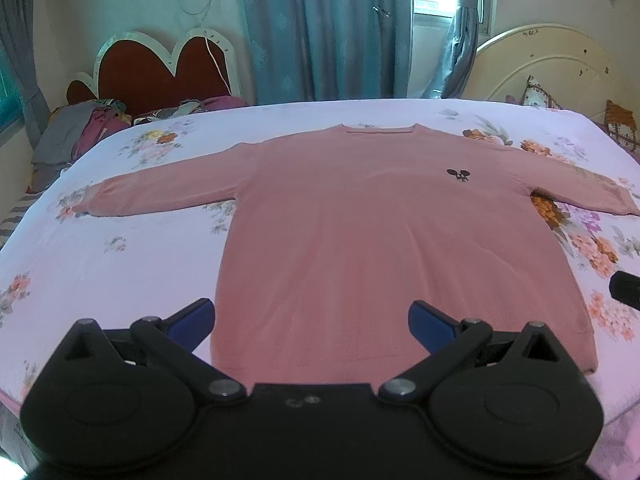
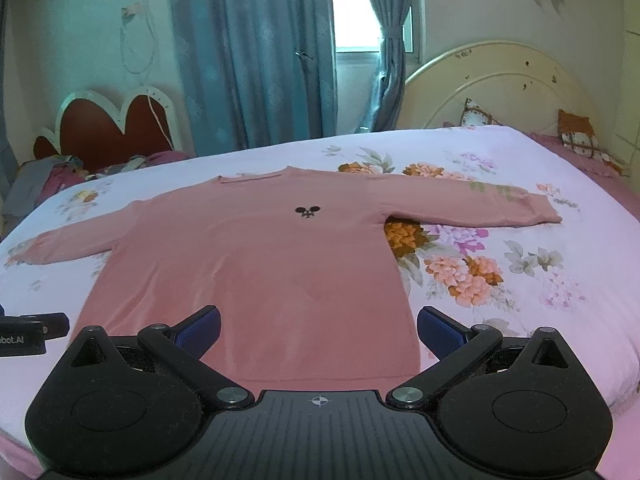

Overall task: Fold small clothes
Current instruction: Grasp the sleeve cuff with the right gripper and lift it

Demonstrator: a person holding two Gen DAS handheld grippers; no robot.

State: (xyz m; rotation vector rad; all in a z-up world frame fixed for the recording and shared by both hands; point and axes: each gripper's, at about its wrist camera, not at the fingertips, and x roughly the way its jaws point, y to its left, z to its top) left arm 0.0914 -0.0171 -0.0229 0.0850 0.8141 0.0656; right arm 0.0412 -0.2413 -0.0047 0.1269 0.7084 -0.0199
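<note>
Pink sweater (image 1: pixel 360 248) was laid flat, front up, on floral bedsheet (image 1: pixel 120 264), sleeves spread wide, hem nearest cameras. Left tool (image 1: pixel 312 320) was held released above hem, nothing gripped. Right tool (image 2: pixel 319 328) likewise was spread wide over hem's right part, empty.

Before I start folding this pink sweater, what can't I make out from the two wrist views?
- Sweater hem middle: left wrist view, hidden behind the left gripper body.
- Its right cuff: left wrist view, cut off by the frame edge.
- Black chest logo: both views, too small to read.
- Clothes pile by the red headboard: items too jumbled to tell apart.
- Right gripper: open, empty.
</note>
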